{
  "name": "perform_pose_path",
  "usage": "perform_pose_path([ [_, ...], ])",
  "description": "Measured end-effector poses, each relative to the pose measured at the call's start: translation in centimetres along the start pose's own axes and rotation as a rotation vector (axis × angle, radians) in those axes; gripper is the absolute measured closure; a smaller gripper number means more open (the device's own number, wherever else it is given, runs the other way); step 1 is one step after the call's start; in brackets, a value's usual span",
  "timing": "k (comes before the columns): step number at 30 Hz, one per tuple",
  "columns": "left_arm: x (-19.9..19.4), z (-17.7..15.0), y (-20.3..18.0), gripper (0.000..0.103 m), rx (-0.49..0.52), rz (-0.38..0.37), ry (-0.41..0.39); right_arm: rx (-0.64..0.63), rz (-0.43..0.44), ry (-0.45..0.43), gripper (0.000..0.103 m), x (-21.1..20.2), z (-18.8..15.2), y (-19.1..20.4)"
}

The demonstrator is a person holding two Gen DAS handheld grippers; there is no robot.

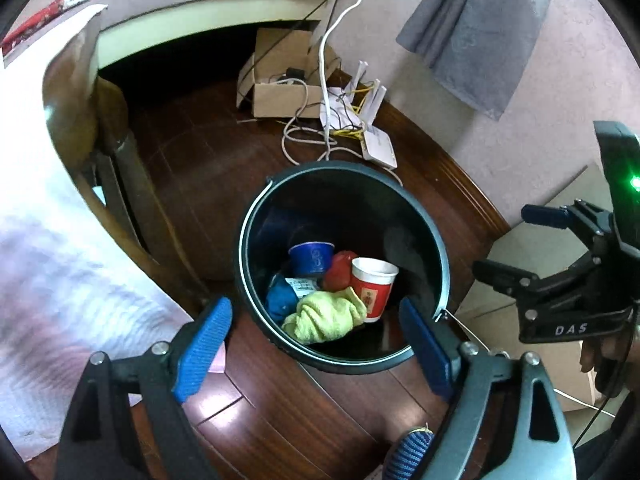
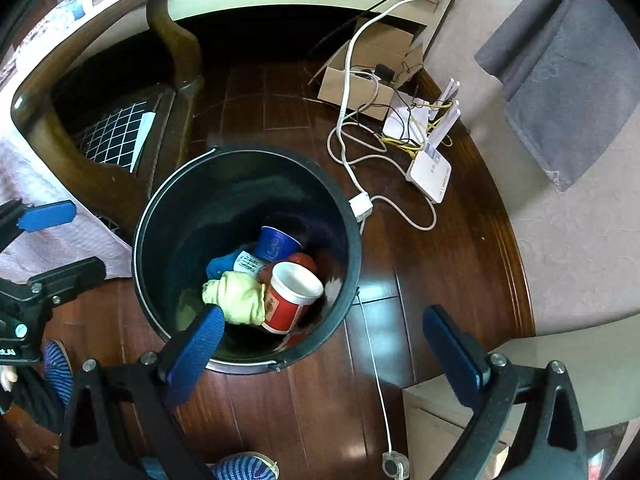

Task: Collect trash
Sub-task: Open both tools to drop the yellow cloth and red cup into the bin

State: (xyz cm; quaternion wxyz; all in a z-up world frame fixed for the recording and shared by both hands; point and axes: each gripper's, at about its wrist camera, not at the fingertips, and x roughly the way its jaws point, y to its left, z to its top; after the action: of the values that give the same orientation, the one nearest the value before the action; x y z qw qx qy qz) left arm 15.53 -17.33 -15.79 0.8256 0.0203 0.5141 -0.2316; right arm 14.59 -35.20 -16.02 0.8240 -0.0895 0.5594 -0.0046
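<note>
Inside the black bin, a red-and-white cup is lying beside a pale green cloth and a blue cup.

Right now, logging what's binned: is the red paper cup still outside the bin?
No, the red paper cup lies inside the black bin, beside the yellow-green cloth.

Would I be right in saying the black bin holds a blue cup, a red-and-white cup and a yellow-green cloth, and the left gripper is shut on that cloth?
Not quite: the left gripper is open and empty, as its own wrist view shows. The cloth lies in the bin with the blue cup and red-and-white cup.
</note>
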Motion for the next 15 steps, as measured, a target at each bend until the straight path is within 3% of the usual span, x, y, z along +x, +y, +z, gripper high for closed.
perform_pose_path([
  [7,-2.9,0.7,-1.2,0.01,0.032,0.017,-0.067,0.006,-0.007,-0.025,0.002,-1.7,0.1,-0.3],
  [15,-7.7,2.0,-2.4,0.004,0.08,0.056,-0.165,0.063,0.001,-0.131,0.002,-5.9,0.4,-0.9],
])
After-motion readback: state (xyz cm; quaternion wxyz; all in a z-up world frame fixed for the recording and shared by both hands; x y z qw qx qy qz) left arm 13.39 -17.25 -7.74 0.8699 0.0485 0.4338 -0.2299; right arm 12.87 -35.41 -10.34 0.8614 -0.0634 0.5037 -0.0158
